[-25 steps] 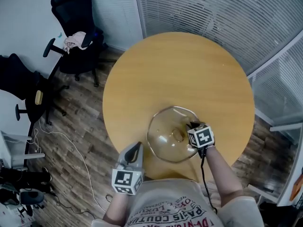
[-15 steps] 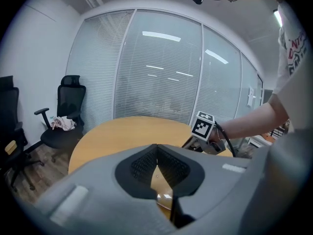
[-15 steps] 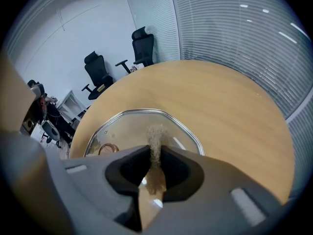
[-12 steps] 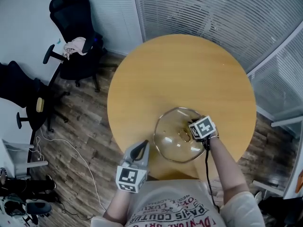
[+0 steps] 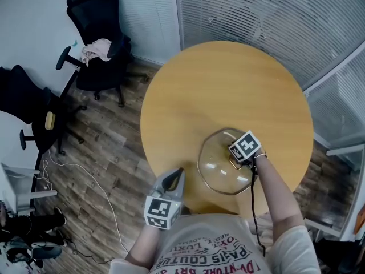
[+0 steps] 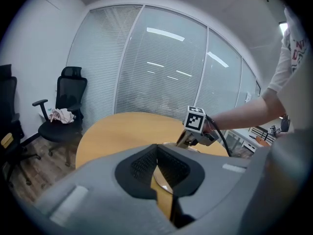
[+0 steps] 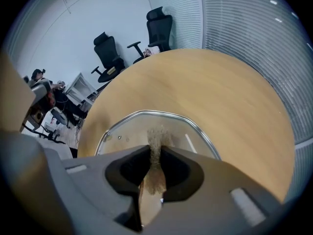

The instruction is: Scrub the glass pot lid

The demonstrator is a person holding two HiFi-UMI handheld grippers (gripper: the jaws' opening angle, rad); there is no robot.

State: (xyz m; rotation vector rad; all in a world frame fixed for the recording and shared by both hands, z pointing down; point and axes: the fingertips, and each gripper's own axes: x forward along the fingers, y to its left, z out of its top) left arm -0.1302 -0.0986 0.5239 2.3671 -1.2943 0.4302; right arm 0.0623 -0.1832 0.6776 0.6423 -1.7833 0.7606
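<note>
The glass pot lid [image 5: 218, 165] lies flat on the round wooden table [image 5: 228, 84], close to its near edge. My right gripper [image 5: 235, 157] rests on the lid's right part, shut on a brownish scouring pad [image 7: 156, 140] that presses on the glass [image 7: 124, 131]. The left gripper [image 5: 178, 174] hovers at the table's near-left edge, left of the lid and apart from it, jaws shut with nothing between them. In the left gripper view the right gripper [image 6: 188, 139] shows ahead over the lid.
Two black office chairs [image 5: 100, 44] [image 5: 23, 104] stand on the wooden floor to the left, one with a cloth [image 5: 96, 49] on it. Cables [image 5: 74, 170] trail over the floor. Glass walls with blinds [image 5: 256, 16] curve round the table's far side.
The right gripper with the pad has slid across the lid, from its right edge toward the far side and inward. The left gripper has held its place.
</note>
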